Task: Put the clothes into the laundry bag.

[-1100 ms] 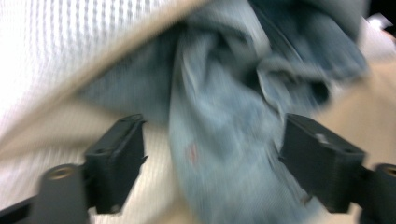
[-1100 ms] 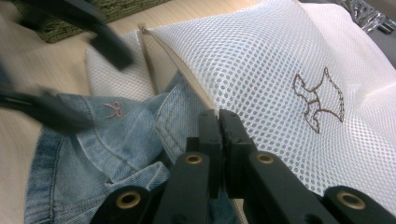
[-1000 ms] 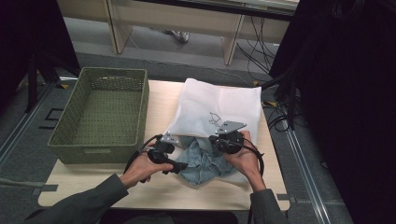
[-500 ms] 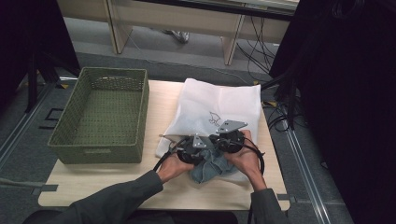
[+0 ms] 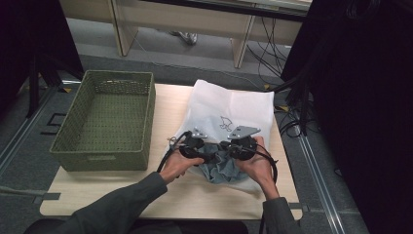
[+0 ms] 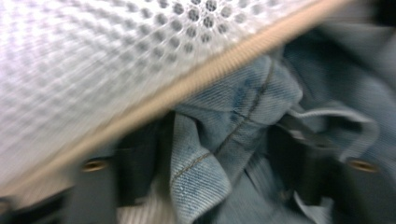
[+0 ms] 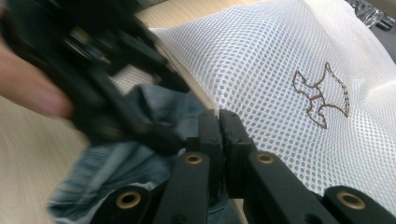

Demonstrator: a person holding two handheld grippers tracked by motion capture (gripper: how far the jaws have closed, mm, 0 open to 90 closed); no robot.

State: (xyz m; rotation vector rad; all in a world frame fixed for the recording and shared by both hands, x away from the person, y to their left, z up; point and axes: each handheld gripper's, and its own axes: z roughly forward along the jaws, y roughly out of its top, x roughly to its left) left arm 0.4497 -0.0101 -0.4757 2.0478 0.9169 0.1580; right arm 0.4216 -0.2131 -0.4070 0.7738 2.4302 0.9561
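The left gripper point(image 5: 202, 155) has been moved beside the white mesh bag point(image 5: 229, 105); its jaws have just been opening around blue denim cloth point(image 6: 224, 140); pushing in looks next.

The right gripper point(image 7: 219, 123) is clamped on the bag's edge.

A basket point(image 5: 104, 122) sits on the left half of the table point(image 5: 170, 195), running from near the far edge almost to the near edge. Just right of it a mesh bag point(image 5: 234, 105) lies from the far edge towards the near right corner. Denim cloth point(image 5: 221, 168) sits at the bag's near end, between the left gripper point(image 5: 207, 157) and the right gripper point(image 5: 229, 148).
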